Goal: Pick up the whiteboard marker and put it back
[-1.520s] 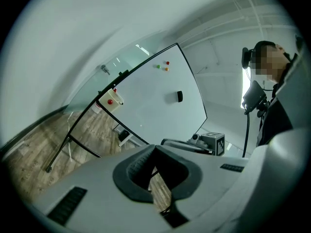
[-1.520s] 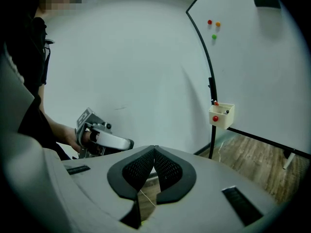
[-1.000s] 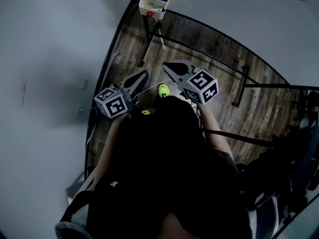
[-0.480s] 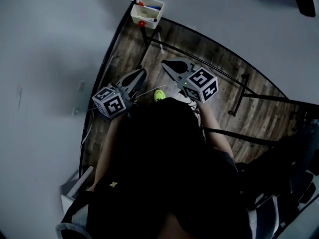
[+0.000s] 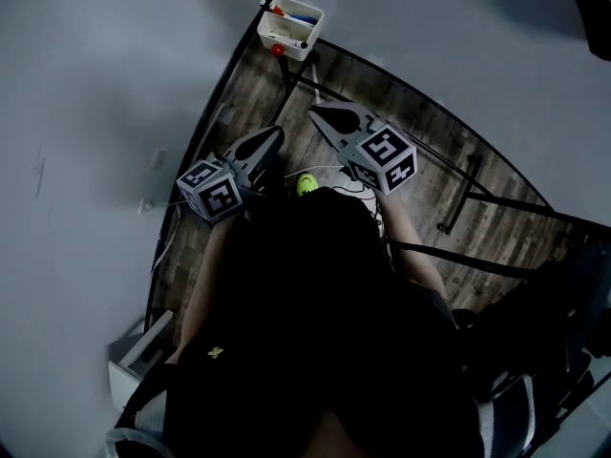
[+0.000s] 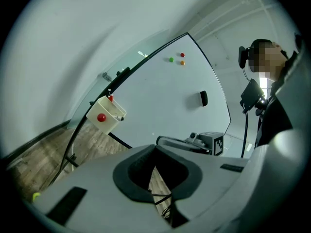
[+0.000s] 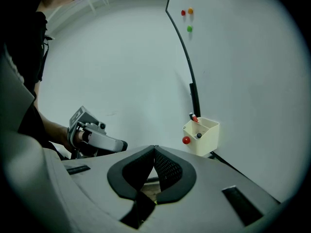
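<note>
A white holder box (image 5: 291, 29) hangs at the whiteboard's lower edge, with a red magnet (image 5: 278, 51) on its front. Markers stand in it: a blue marker (image 5: 304, 18) and a red marker (image 7: 194, 118). My left gripper (image 5: 274, 133) and right gripper (image 5: 314, 112) hover side by side over the floor, short of the box. Both are shut with nothing between the jaws. In the left gripper view the box (image 6: 106, 114) lies up and left of the closed tips (image 6: 154, 147). In the right gripper view the box (image 7: 201, 135) lies to the right of the tips (image 7: 155, 148).
The whiteboard (image 6: 160, 96) stands on a black frame over a wooden floor (image 5: 401, 132). It carries a black eraser (image 6: 203, 98) and three coloured magnets, one a green magnet (image 6: 171, 59). A plain wall (image 5: 86, 113) runs on the left. Another person (image 6: 272, 96) stands at the right.
Both grippers have moved forward over the floor toward the holder box, still shut. The box now sits closer to the right gripper's tips in the head view.
</note>
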A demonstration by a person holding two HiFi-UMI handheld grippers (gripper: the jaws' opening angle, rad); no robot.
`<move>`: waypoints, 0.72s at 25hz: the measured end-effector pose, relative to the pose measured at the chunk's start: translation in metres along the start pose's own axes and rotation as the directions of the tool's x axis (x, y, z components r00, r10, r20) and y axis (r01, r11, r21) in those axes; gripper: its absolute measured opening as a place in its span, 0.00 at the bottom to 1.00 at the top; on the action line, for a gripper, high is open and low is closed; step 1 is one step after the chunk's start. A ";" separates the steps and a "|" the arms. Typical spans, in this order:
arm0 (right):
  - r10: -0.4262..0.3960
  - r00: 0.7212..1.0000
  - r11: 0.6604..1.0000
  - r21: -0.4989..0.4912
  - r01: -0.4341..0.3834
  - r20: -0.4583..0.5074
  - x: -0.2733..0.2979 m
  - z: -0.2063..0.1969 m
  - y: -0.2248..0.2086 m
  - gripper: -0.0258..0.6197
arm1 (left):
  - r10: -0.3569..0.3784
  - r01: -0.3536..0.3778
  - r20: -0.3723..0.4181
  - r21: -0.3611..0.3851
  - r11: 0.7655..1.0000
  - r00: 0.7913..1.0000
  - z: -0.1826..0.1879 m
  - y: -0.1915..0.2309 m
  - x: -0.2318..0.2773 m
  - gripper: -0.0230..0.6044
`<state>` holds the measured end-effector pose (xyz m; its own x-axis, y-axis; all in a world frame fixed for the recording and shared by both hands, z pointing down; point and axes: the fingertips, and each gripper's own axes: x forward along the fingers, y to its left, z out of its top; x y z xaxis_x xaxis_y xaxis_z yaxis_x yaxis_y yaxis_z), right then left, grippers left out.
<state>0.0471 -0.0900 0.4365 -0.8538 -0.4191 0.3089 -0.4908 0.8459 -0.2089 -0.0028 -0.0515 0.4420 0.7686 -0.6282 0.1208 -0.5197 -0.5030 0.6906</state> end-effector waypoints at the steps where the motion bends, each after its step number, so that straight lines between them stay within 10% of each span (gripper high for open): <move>1: -0.004 1.000 1.000 -0.002 0.004 -0.002 0.001 0.001 -0.003 0.04 | 0.000 0.000 -0.001 0.003 1.000 1.000 0.001 0.001 0.001 0.04; 18: -0.101 0.994 0.983 -0.160 0.094 -0.035 0.047 0.028 -0.046 0.12 | -0.026 0.031 -0.040 0.145 0.989 0.999 0.044 0.041 0.023 0.04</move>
<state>0.0244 -0.1584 0.4346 -0.7936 -0.4904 0.3603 -0.5346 0.8447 -0.0277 -0.0227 -0.1131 0.4413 0.7962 -0.5906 0.1316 -0.5438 -0.6031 0.5836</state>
